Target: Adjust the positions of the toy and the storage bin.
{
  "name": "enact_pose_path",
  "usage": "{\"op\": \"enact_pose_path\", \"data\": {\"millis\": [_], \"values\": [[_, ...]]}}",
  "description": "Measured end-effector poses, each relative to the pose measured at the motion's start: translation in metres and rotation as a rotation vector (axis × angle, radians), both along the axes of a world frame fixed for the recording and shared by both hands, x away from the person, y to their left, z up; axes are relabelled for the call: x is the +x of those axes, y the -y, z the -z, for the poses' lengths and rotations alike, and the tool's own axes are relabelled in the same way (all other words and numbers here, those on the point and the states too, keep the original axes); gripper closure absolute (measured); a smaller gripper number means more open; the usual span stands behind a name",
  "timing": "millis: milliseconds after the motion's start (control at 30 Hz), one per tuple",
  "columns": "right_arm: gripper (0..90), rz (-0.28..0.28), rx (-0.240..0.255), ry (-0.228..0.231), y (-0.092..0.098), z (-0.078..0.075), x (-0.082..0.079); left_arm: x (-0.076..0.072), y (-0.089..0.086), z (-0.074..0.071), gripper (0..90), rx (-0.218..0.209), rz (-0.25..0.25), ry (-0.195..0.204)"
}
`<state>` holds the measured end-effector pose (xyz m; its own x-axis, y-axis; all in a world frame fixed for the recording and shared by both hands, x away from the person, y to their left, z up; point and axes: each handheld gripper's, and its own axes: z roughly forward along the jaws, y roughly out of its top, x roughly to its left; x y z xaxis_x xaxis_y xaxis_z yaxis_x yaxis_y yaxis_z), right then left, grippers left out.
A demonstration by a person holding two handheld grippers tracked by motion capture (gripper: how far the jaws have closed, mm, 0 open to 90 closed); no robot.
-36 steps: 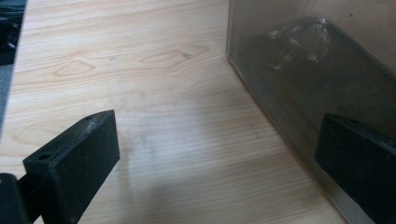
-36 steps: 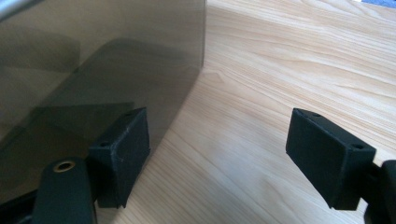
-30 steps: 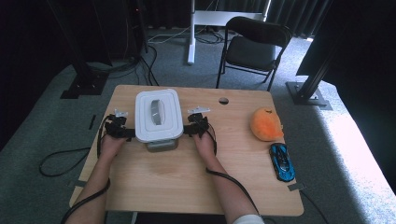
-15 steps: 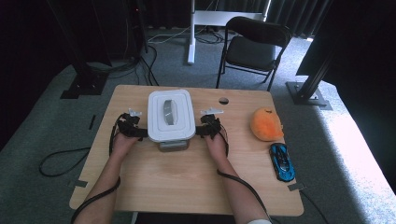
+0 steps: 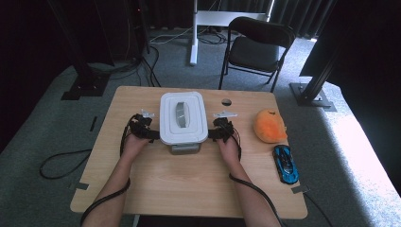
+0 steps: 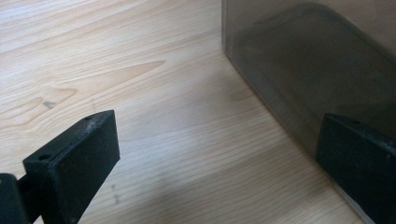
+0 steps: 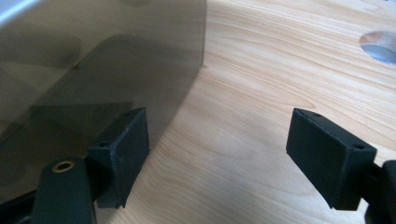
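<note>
In the high view a wooden table (image 5: 189, 179) fills the middle of the frame, and a box with a white lid (image 5: 183, 118) sits just above its centre. The left gripper (image 5: 152, 135) is pressed against the box's left side and the right gripper (image 5: 213, 134) against its right side, each held by a hand reaching up from the bottom edge. At the right of the table lie an orange soft toy (image 5: 269, 126) and, below it, a blue toy car (image 5: 285, 163). A black folding chair (image 5: 257, 47) stands on the carpet at the upper middle.

In the left gripper view the left gripper (image 6: 219, 161) has its jaws wide apart over bare wood, and the smoky see-through wall of the box (image 6: 308, 60) takes up the upper right, touching the right-hand jaw.

In the right gripper view the right gripper (image 7: 217, 154) also has its jaws spread wide, gripping nothing; the box (image 7: 93, 60) fills the upper left, its wall against the left-hand jaw, and a round hole in the table (image 7: 379, 44) shows at the upper right edge
</note>
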<state>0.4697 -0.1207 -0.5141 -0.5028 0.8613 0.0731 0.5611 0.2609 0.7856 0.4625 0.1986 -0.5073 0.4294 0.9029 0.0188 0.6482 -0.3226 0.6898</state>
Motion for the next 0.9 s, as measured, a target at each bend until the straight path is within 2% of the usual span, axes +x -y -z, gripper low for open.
{"op": "enact_pose_path", "data": {"millis": [533,900], "values": [[20.6,0.031,0.012,-0.006,0.03,0.001,-0.008,0.0,0.029,0.002,0.5,0.007,0.046,-0.004],[20.6,0.035,0.015,-0.011,0.046,0.001,-0.013,-0.002,0.042,0.004,0.4,0.001,0.072,-0.009]]}}
